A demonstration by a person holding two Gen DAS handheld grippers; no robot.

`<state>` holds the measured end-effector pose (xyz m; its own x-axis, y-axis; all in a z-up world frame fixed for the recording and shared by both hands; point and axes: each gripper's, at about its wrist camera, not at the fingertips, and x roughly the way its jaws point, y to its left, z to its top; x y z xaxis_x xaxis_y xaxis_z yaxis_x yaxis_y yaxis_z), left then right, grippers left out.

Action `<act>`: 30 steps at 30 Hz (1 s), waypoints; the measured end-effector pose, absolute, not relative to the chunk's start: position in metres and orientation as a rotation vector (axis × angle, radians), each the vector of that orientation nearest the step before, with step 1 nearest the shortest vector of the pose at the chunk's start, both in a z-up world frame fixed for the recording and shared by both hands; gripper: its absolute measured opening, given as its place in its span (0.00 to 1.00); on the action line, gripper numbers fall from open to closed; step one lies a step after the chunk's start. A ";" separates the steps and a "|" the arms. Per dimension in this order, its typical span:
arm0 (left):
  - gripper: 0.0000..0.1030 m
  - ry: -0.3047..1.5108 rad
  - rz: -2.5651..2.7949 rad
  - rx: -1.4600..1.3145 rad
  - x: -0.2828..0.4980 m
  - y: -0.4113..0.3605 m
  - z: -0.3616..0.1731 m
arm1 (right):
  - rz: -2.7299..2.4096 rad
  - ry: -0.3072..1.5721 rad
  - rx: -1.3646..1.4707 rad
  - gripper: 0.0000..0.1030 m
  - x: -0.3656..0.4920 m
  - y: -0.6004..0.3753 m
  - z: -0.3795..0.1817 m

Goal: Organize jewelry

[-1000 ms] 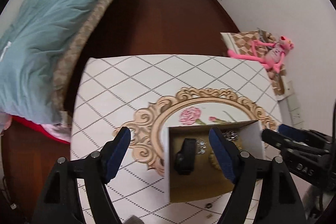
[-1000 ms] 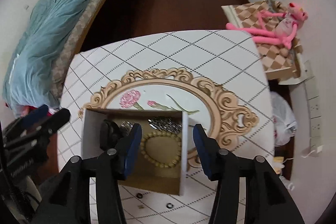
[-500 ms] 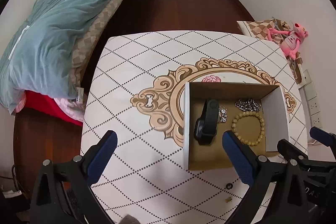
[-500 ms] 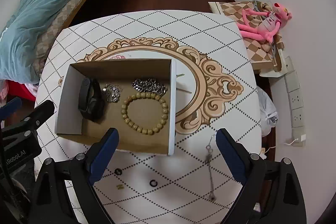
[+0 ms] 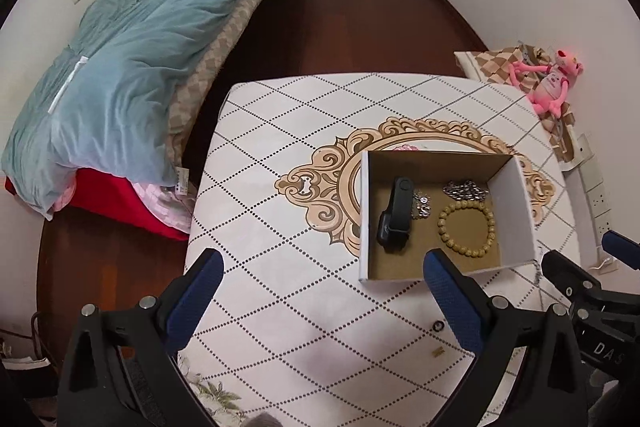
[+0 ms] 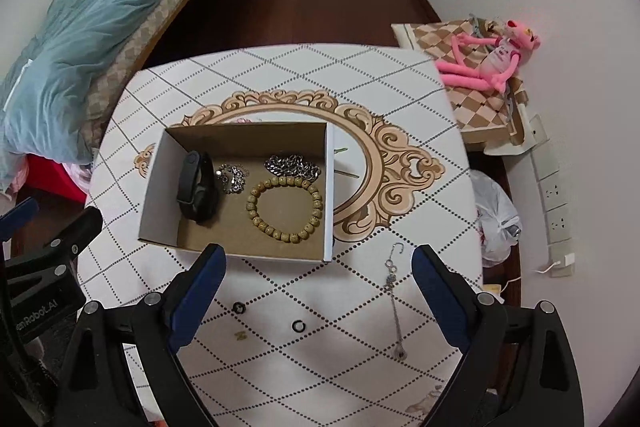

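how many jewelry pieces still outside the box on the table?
4: two black rings and a small gold piece in front of the box, plus a thin silver chain to their right. Gripper bodies may hide more.

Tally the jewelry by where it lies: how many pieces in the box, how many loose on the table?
In the cardboard box: 4 (black band, small silver piece, steel chain, bead bracelet).
On the table: 4 (two black rings, gold bit, thin silver chain).
Total: 8
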<state>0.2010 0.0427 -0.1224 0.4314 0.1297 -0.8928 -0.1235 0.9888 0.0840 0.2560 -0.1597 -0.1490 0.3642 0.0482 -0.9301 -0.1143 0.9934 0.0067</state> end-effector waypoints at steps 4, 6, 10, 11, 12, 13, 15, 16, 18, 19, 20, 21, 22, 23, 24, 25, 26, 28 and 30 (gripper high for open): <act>0.99 1.091 0.159 0.003 0.185 0.041 -0.108 | 0.107 1.156 -0.060 0.93 0.240 -0.164 -0.131; 0.99 1.079 0.161 0.000 0.177 0.040 -0.100 | 0.108 1.135 -0.065 0.93 0.232 -0.165 -0.121; 0.99 1.052 0.153 -0.006 0.161 0.037 -0.083 | 0.114 1.088 -0.064 0.93 0.214 -0.165 -0.099; 0.99 1.046 0.149 -0.008 0.158 0.036 -0.079 | 0.117 1.077 -0.063 0.93 0.210 -0.166 -0.094; 0.99 1.038 0.145 -0.010 0.153 0.036 -0.075 | 0.117 1.070 -0.064 0.93 0.206 -0.166 -0.090; 0.99 1.030 0.143 -0.011 0.149 0.035 -0.070 | 0.117 1.056 -0.064 0.93 0.200 -0.166 -0.084; 0.99 1.015 0.136 -0.012 0.141 0.034 -0.060 | 0.123 1.041 -0.059 0.93 0.192 -0.166 -0.075; 0.99 1.010 0.135 -0.011 0.138 0.033 -0.058 | 0.125 1.036 -0.058 0.93 0.189 -0.166 -0.072; 0.99 0.999 0.133 -0.007 0.132 0.032 -0.051 | 0.131 1.019 -0.049 0.93 0.181 -0.167 -0.063; 0.99 0.994 0.131 -0.007 0.128 0.032 -0.049 | 0.131 1.014 -0.047 0.93 0.178 -0.168 -0.061; 0.99 0.989 0.130 -0.006 0.125 0.032 -0.046 | 0.133 1.006 -0.041 0.93 0.173 -0.168 -0.057; 0.99 0.986 0.131 -0.006 0.122 0.032 -0.045 | 0.135 1.003 -0.037 0.93 0.170 -0.168 -0.055; 0.99 0.982 0.135 -0.006 0.119 0.032 -0.043 | 0.138 1.001 -0.031 0.93 0.167 -0.169 -0.053; 0.99 0.981 0.140 -0.006 0.117 0.031 -0.042 | 0.141 1.001 -0.025 0.93 0.164 -0.169 -0.053; 0.99 0.980 0.152 -0.004 0.114 0.031 -0.042 | 0.145 1.002 -0.016 0.93 0.161 -0.170 -0.053; 0.99 0.981 0.161 0.001 0.112 0.031 -0.043 | 0.147 1.004 -0.007 0.93 0.158 -0.171 -0.053; 0.99 0.981 0.169 0.006 0.110 0.030 -0.044 | 0.150 1.008 0.005 0.93 0.156 -0.173 -0.054; 0.99 0.984 0.183 0.023 0.108 0.027 -0.051 | 0.144 1.020 0.032 0.93 0.154 -0.179 -0.062; 0.99 0.989 0.195 0.038 0.106 0.025 -0.061 | 0.125 1.039 0.044 0.93 0.154 -0.187 -0.074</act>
